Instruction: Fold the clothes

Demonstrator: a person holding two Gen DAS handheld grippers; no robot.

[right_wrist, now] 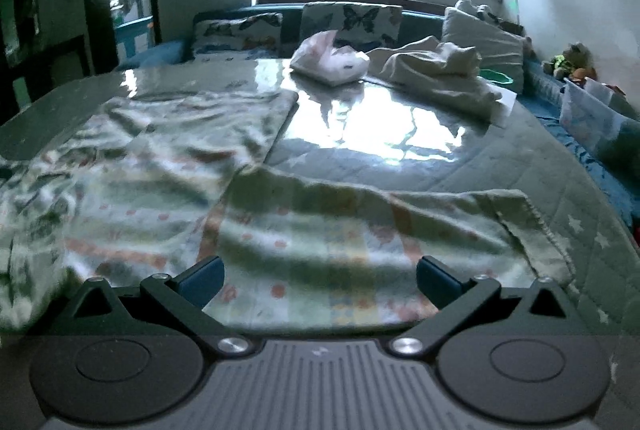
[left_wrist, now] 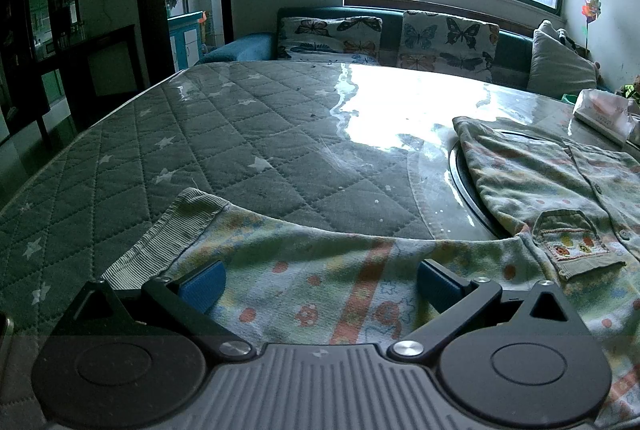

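A pale green child's shirt (left_wrist: 540,189) with orange and yellow prints lies spread on a quilted, plastic-covered table (left_wrist: 240,133). Its sleeve with a ribbed cuff (left_wrist: 160,242) stretches toward the left in the left wrist view. My left gripper (left_wrist: 318,288) is open, its blue fingers (left_wrist: 202,290) just above the sleeve. A small chest pocket (left_wrist: 576,242) shows at the right. In the right wrist view the shirt (right_wrist: 160,165) lies flat, its other sleeve (right_wrist: 360,226) extending right. My right gripper (right_wrist: 318,286) is open over that sleeve, holding nothing.
A white plastic bag (right_wrist: 332,61) and a crumpled pale cloth (right_wrist: 440,69) sit at the table's far side. A sofa with butterfly cushions (left_wrist: 448,41) stands behind, under a window. A white packet (left_wrist: 604,113) lies at the far right. A dark cabinet (left_wrist: 48,29) is at the left.
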